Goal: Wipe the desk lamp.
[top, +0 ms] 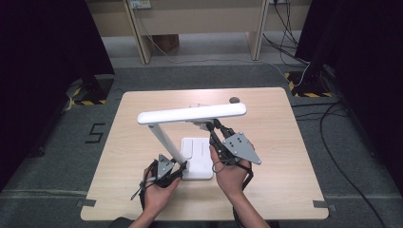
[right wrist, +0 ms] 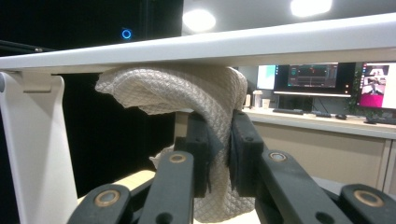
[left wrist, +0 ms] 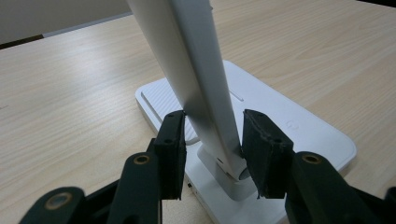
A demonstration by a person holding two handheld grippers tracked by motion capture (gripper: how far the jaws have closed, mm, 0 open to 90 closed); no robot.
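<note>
- White and slim, 1 desk lamp [top: 190, 128] is standing near the middle of 1 pale wooden table [top: 285, 185] in the high view, its flat base [top: 198, 159] sitting on the tabletop, its arm [top: 166, 140] leaning up to the left, and its long head [top: 192, 114] lying level across the top.
- 2 hands are coming in from the bottom edge, each carrying 1 gripper: the left gripper [top: 180, 167] is reaching to the foot of the lamp arm, and the right gripper [top: 212, 124] is pointing up under the lamp head.
- 1 small dark round thing [top: 234, 100] is lying near the far edge of the table; what it is cannot be told.
- Along the left gripper [left wrist: 212, 140] in the left gripper view, its 2 black jaws are standing on either side of the lamp arm [left wrist: 196, 74] just above the hinge, pads touching or almost touching it, so it is gripping the arm narrowly over the base [left wrist: 299, 126].
- Along the right gripper [right wrist: 219, 140] in the right gripper view, the 2 jaws are pinching 1 pale quilted cloth [right wrist: 187, 93] tightly between them.
- That cloth is pressing up against the underside of the lamp head [right wrist: 233, 46], bunching to the left and hanging down between the jaws.
- 3 lit screens [right wrist: 310, 77] are glowing on 1 desk far behind.
</note>
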